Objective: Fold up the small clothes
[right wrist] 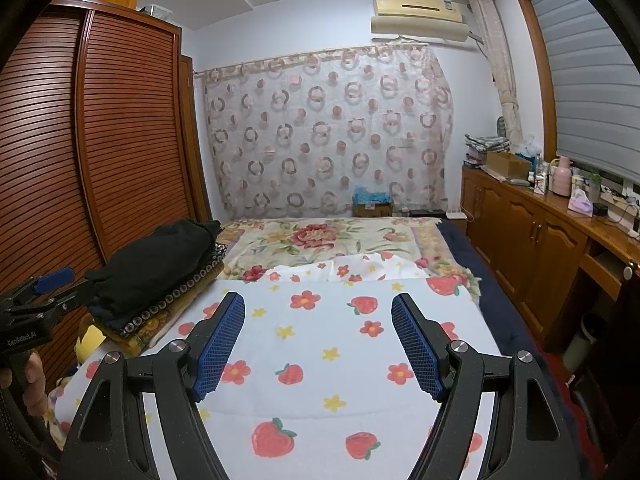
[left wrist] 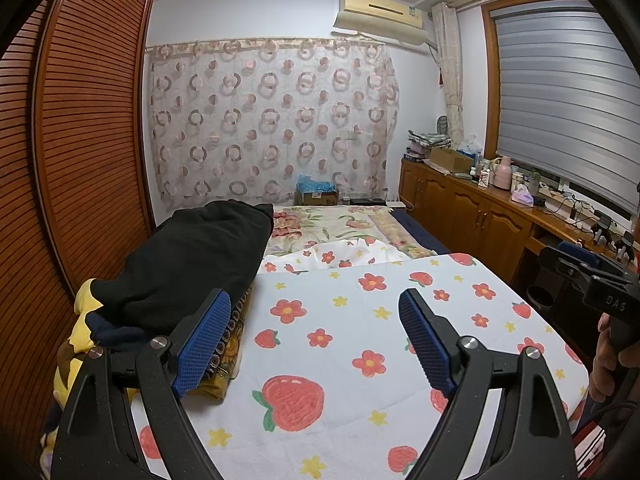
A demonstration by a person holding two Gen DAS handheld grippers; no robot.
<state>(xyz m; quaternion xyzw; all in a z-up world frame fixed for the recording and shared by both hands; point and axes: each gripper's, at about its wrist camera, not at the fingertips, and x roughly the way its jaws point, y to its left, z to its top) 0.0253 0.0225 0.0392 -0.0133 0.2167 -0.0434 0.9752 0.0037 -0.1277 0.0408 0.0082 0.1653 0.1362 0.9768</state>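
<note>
A pile of clothes lies at the left of the bed: a black garment (left wrist: 192, 256) (right wrist: 160, 260) on top, with patterned brown cloth (right wrist: 176, 300) and yellow cloth (left wrist: 82, 312) under it. My left gripper (left wrist: 314, 316) hovers open above the strawberry-and-flower sheet (left wrist: 360, 360), its left finger close beside the pile, nothing between its blue pads. My right gripper (right wrist: 318, 320) also stands open over the sheet (right wrist: 320, 360) with nothing in it. Each gripper shows at the edge of the other's view, held by a hand (left wrist: 608, 356).
A slatted wooden wardrobe (left wrist: 80, 160) runs along the bed's left side. A floral blanket (right wrist: 320, 240) covers the far part of the bed. A cluttered wooden cabinet (right wrist: 540, 232) lines the right wall under a window. A patterned curtain (left wrist: 272, 120) hangs behind.
</note>
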